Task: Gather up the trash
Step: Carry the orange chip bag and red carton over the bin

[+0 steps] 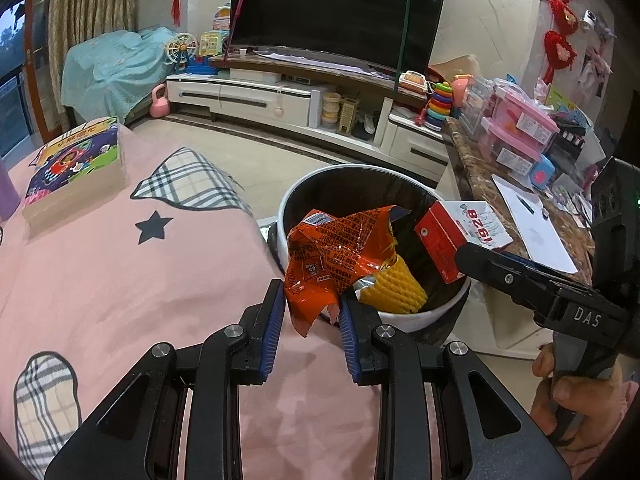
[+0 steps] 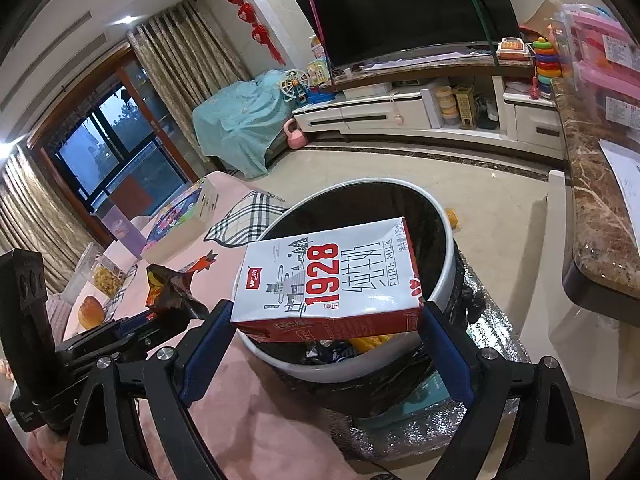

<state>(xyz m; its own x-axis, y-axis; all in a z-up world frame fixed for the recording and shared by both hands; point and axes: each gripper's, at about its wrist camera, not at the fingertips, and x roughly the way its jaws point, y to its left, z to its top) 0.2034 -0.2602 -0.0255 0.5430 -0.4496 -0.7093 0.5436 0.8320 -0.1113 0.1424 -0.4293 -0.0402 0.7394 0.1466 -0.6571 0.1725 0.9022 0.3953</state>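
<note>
Left claw (image 1: 312, 312), tilted downward, pinching crinkled orange foil wrapper (image 1: 320, 256); right claw (image 2: 324, 332), likewise tilted, spread wide gripping rectangular milk carton (image 2: 332, 276) over round white-rimmed bin (image 2: 444, 248).

Left gripper (image 1: 313, 300) clamped on orange wrapper (image 1: 320, 256), near white bin (image 1: 400, 318). Right gripper (image 1: 466, 254) gripping red milk carton (image 1: 440, 240) over bin's right rim.

Even, moderately dim indoor light; ceiling spots flare white at the top of the right wrist view, and the window (image 2: 116, 152) shows blue dusk. Heavy fisheye bending with black vignette at all corners; TV screen (image 1: 340, 12) carries faint reflections. Focus sharp centrally, soft toward the edges; shadows weak and diffuse.
</note>
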